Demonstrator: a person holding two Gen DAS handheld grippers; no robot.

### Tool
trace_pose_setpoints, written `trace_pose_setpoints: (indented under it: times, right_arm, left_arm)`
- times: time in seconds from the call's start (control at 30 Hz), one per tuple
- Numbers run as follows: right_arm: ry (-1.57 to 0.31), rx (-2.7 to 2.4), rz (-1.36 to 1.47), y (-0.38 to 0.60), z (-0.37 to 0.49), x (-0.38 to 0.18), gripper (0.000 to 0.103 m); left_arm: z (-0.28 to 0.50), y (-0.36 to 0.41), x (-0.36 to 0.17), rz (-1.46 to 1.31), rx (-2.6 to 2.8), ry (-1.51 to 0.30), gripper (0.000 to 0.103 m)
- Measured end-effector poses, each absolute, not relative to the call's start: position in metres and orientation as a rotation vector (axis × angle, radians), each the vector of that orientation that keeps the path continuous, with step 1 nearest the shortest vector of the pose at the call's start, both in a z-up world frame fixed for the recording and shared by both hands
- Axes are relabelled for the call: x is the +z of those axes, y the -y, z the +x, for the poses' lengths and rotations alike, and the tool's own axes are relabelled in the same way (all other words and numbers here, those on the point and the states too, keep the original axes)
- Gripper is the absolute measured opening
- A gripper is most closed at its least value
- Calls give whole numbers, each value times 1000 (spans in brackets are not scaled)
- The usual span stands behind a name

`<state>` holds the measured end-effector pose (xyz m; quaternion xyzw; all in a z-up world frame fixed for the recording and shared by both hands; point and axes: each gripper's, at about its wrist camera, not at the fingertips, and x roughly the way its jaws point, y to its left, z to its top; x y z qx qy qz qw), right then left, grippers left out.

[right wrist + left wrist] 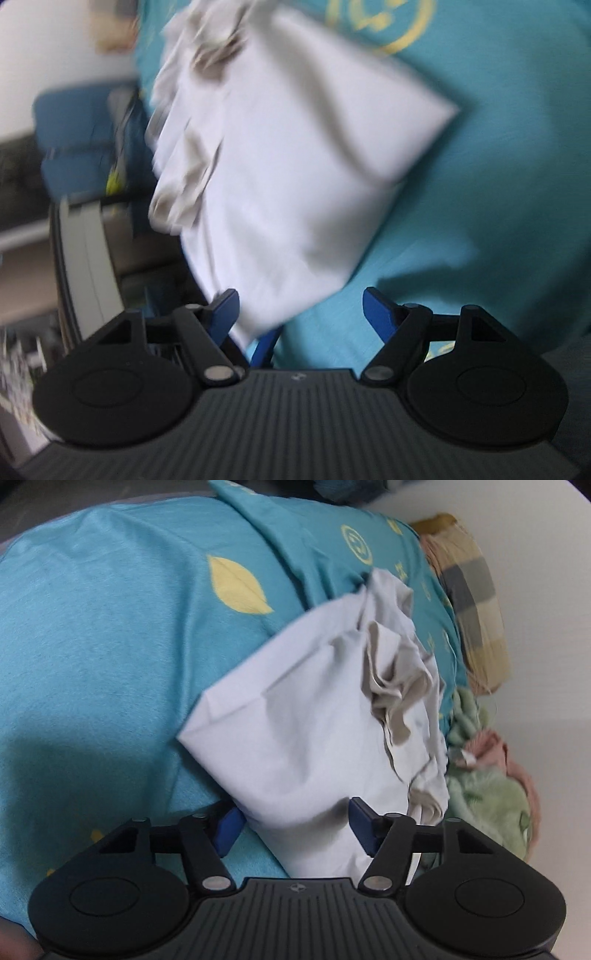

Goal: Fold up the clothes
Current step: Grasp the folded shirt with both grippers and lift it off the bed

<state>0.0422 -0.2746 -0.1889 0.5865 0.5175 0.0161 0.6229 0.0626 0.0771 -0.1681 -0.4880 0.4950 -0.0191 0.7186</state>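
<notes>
A folded white garment (306, 720) lies on a teal sheet (103, 635) printed with yellow leaves; its gathered, crumpled end points to the right. My left gripper (295, 821) is open, its blue pads either side of the garment's near edge. In the right wrist view the same white garment (291, 173) shows blurred on the teal sheet (480, 206). My right gripper (299, 310) is open, with the garment's near corner between its jaws.
A yellow-and-grey plaid cloth (476, 602) and a green and pink pile of clothes (487, 775) lie at the sheet's right edge by a white wall. In the right wrist view a blue object (85, 144) and furniture show at the left.
</notes>
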Motion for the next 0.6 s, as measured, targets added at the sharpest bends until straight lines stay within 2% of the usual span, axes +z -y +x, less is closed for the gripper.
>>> trace_pose_setpoints:
  times: [0.13, 0.2, 0.3, 0.37, 0.43, 0.5, 0.6]
  right_arm:
    - [-1106, -82, 1325, 289, 41, -188, 75]
    - [-1062, -120, 1303, 293, 43, -186, 71]
    - [-1003, -189, 1285, 300, 47, -187, 59]
    - [-990, -220, 1258, 303, 52, -188, 36]
    - [-990, -229, 1237, 304, 55, -188, 21]
    - [-961, -208, 1191, 298, 58, -182, 14]
    - [-889, -166, 1116, 291, 56, -161, 11]
  left_arm:
    - [66, -79, -169, -1095, -33, -1089, 53]
    - [68, -77, -168, -1086, -31, -1089, 46]
    - [72, -75, -167, -1073, -28, -1084, 36]
    - [72, -77, -165, -1071, -39, -1075, 29]
    - [74, -77, -159, -1071, -64, -1055, 24]
    - [75, -77, -153, -1071, -90, -1033, 19]
    - [76, -81, -135, -1093, -128, -987, 14]
